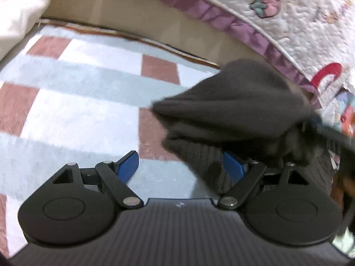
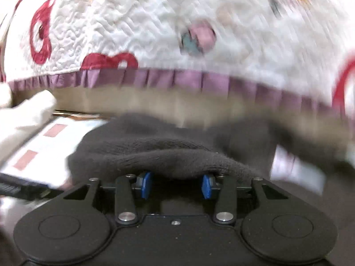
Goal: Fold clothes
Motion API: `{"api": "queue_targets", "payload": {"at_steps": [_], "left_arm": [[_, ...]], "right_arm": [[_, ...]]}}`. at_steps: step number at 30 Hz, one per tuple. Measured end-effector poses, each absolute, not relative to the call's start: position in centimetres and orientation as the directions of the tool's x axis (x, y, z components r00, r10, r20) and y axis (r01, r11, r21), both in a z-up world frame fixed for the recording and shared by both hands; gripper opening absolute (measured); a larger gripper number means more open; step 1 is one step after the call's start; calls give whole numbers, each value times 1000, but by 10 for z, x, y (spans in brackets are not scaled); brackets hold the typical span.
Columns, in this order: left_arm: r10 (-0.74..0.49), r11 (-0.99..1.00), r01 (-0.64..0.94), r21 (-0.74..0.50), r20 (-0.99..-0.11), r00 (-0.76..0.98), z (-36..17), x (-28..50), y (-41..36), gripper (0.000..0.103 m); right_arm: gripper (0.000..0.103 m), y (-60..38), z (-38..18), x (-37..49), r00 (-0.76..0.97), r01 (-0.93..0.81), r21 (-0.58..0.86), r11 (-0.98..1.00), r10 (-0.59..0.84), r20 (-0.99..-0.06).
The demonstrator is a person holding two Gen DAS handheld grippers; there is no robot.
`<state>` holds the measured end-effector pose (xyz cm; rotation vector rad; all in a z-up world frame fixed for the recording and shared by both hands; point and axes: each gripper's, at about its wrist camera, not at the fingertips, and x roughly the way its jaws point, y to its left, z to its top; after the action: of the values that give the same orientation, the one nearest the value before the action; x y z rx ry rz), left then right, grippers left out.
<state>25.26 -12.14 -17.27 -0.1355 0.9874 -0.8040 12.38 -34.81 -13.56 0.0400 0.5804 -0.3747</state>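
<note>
left gripper (image 1: 182, 168): black linkage arms, round black hubs behind, silver pivot screws, blue pads (image 1: 127, 166), ribbed dark housing at rear | right gripper (image 2: 175, 185): same black build, silver screws, blue pads (image 2: 145, 185)

The dark grey fleece garment (image 2: 155, 146) looks soft, fuzzy and matt. Behind it, the white quilted cotton bedspread (image 2: 155, 22) is puckered. The black plastic gripper (image 2: 175, 184) is matt.

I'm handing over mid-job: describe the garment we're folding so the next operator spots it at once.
Start from the checked mat of pale blue, white and dusty-red squares, lying below the quilt with the purple ruffle. The dark grey fleece garment lies bunched at the mat's right side, draped across the left gripper. It is the only dark, fuzzy, unpatterned piece; the cloth at far left is white.
</note>
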Motion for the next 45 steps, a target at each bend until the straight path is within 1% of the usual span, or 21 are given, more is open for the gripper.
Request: {"api": "queue_targets", "payload": {"at_steps": [4, 6, 10, 11, 13, 15, 16, 17, 18, 20, 21, 22, 24, 25, 28, 31, 33, 37, 39, 41, 45], "left_arm": [[-701, 676, 551, -490, -659, 274, -168, 251, -124, 83], [-722, 656, 547, -520, -644, 253, -168, 251, -128, 83], [-762, 604, 541, -586, -623, 176, -172, 248, -143, 84], [-760, 600, 549, -582, -628, 164, -173, 247, -148, 86], [-714, 634, 568, -525, -679, 169, -172, 245, -161, 91], [-686, 660, 567, -494, -704, 185, -171, 244, -169, 92], [-689, 661, 560, -499, -699, 191, -172, 245, -169, 92], [-699, 659, 553, -511, -688, 197, -173, 246, -168, 92], [-708, 656, 545, -522, -677, 203, -175, 247, -167, 92], [-725, 649, 530, -546, -654, 214, -178, 248, -165, 92], [-733, 644, 523, -559, -647, 211, -179, 252, -165, 90], [-740, 638, 516, -571, -641, 205, -181, 257, -164, 85], [-753, 627, 502, -597, -629, 193, -184, 266, -164, 43], [-747, 628, 508, -589, -639, 183, -186, 270, -167, 6], [-713, 649, 567, -507, -665, 222, -179, 269, -174, 7], [-698, 665, 629, -403, -636, 330, -149, 262, -169, 6], [-703, 676, 647, -353, -573, 421, -120, 259, -156, 6], [-714, 699, 630, -338, -384, 586, -54, 258, -98, 6], [-723, 691, 635, -346, -334, 604, -36, 256, -71, 6], [-717, 697, 624, -353, -340, 609, -44, 255, -66, 6], [-680, 731, 585, -352, -446, 582, -87, 265, -82, 6]], "right_arm": [[46, -404, -130, 163, 722, 446, -68, 892, -404, -562], [46, -429, -131, 170, 686, 508, 19, 861, -392, -613], [49, -436, -134, 153, 712, 526, 166, 834, -326, -622], [49, -434, -135, 148, 714, 520, 176, 836, -312, -626], [49, -425, -135, 133, 724, 516, 202, 833, -298, -622], [50, -416, -133, 114, 738, 517, 242, 821, -283, -613], [54, -412, -131, 104, 743, 522, 263, 811, -282, -606], [61, -407, -130, 94, 743, 530, 255, 809, -298, -599], [64, -401, -129, 84, 742, 537, 244, 807, -315, -592], [65, -392, -128, 71, 718, 556, 187, 810, -354, -599], [65, -387, -129, 67, 712, 540, 167, 825, -342, -613], [65, -383, -130, 62, 707, 520, 148, 841, -326, -628], [65, -373, -132, 52, 693, 477, 112, 872, -295, -658], [65, -365, -136, 50, 689, 452, 84, 888, -288, -665], [65, -344, -152, 42, 690, 397, 20, 918, -284, -666], [65, -338, -170, 40, 652, 441, 36, 897, -293, -700], [64, -338, -175, 45, 641, 422, 57, 905, -254, -724], [64, -323, -167, 53, 623, 354, -121, 927, -330, -709], [64, -315, -161, 55, 641, 280, -136, 950, -290, -710], [64, -308, -164, 58, 643, 230, -160, 960, -274, -715], [64, -305, -176, 75, 621, 191, -174, 966, -257, -740]]}}
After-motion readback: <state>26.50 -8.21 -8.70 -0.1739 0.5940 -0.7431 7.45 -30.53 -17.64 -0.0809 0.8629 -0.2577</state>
